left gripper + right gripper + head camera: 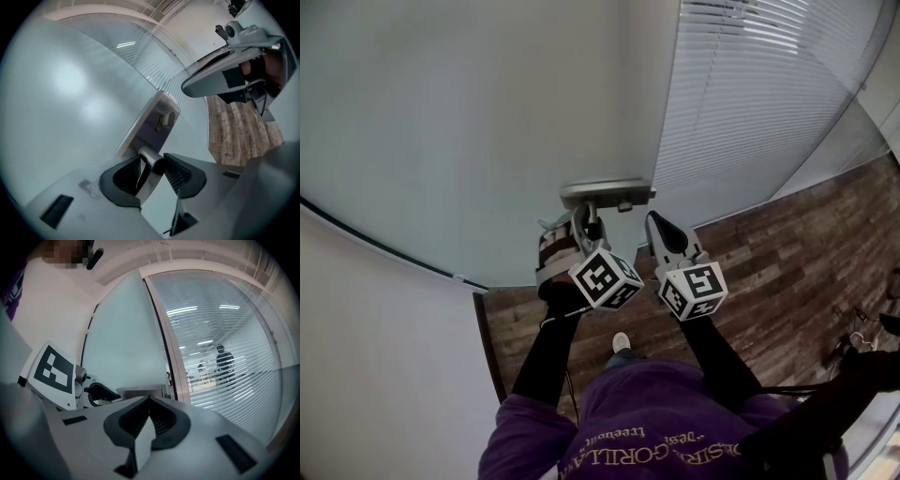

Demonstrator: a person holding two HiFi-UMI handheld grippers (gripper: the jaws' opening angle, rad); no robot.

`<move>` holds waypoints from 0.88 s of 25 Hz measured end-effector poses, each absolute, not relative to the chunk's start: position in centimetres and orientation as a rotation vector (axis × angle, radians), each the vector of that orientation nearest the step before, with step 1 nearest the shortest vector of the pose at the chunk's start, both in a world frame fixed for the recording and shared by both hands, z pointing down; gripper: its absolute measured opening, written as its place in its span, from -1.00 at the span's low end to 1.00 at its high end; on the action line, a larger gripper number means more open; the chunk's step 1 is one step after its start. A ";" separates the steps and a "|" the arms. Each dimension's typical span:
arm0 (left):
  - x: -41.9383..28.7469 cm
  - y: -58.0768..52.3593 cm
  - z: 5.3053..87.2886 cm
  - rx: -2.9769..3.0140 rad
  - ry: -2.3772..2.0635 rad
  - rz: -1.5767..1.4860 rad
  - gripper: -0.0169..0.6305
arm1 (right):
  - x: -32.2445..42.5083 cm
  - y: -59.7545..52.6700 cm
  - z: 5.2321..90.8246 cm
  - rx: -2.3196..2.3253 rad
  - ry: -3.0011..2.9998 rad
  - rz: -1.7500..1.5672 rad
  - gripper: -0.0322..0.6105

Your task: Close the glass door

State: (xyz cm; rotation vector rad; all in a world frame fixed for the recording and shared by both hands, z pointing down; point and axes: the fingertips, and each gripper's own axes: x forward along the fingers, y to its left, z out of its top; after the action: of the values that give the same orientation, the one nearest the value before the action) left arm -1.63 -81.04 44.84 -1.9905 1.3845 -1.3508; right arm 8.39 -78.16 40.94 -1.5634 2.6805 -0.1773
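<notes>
The frosted glass door (469,122) stands straight ahead, with its metal handle (605,194) near its right edge. Just right of the handle, past that edge, is a pane with blinds (750,94). The left gripper (586,225) reaches up to the handle from below. Its jaws stand fairly wide but are closed on the lever, which fills the gap between the pads (177,174). The right gripper (659,230) hovers just below and right of the handle, clear of it, jaws pressed together on nothing. Wood floor (787,262) lies below the handle.
</notes>
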 end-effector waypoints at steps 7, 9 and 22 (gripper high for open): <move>-2.2 -82.0 45.3 -1.968 1.444 -1.340 -0.52 | 7.7 -78.6 41.5 -1.606 2.651 -0.146 -0.93; -2.3 -82.2 45.5 -1.964 1.459 -1.337 -0.52 | 7.5 -78.6 41.8 -1.606 2.651 -0.138 -0.93; -2.2 -88.7 45.2 -1.921 1.545 -1.379 -0.51 | 8.8 -84.8 40.6 -1.505 2.714 -0.153 -0.93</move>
State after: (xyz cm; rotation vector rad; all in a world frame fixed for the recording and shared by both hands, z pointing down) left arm -2.16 -88.70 45.19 -1.9208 1.5448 -1.3786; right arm 8.82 -84.82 40.58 -1.5049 2.7138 -0.1532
